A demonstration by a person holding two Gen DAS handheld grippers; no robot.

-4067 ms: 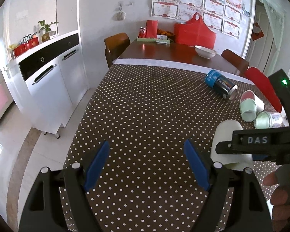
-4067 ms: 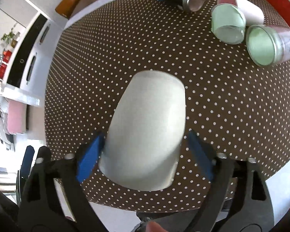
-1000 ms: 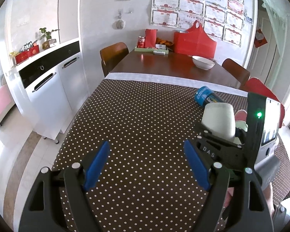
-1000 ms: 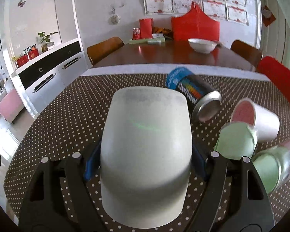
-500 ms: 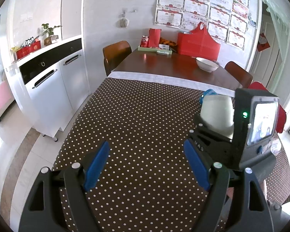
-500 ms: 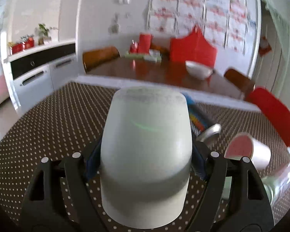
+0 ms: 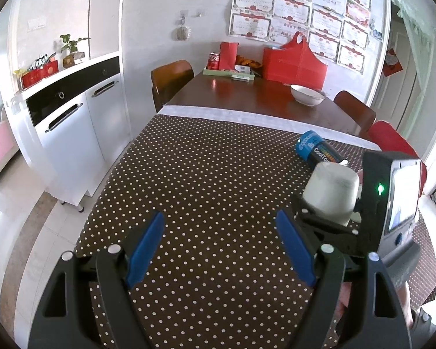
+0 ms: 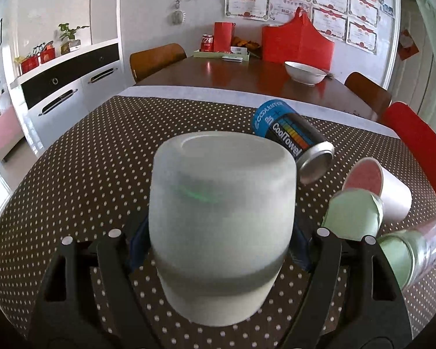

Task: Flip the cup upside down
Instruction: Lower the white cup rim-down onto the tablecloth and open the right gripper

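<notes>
The white cup [image 8: 221, 232], seen lying on its side on the desk [image 8: 87, 168] four seconds ago, is now held base-up between the pads of the right hand-held gripper [image 8: 218, 244], which is lowered nearer the dotted cloth than half a second ago.

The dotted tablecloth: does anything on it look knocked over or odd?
Yes. A blue CoolTowel can lies on its side, and beside it a white cup with a pink inside and two green-ended containers are tipped over. The white cup, clamped in the right gripper, sits base up.
</notes>
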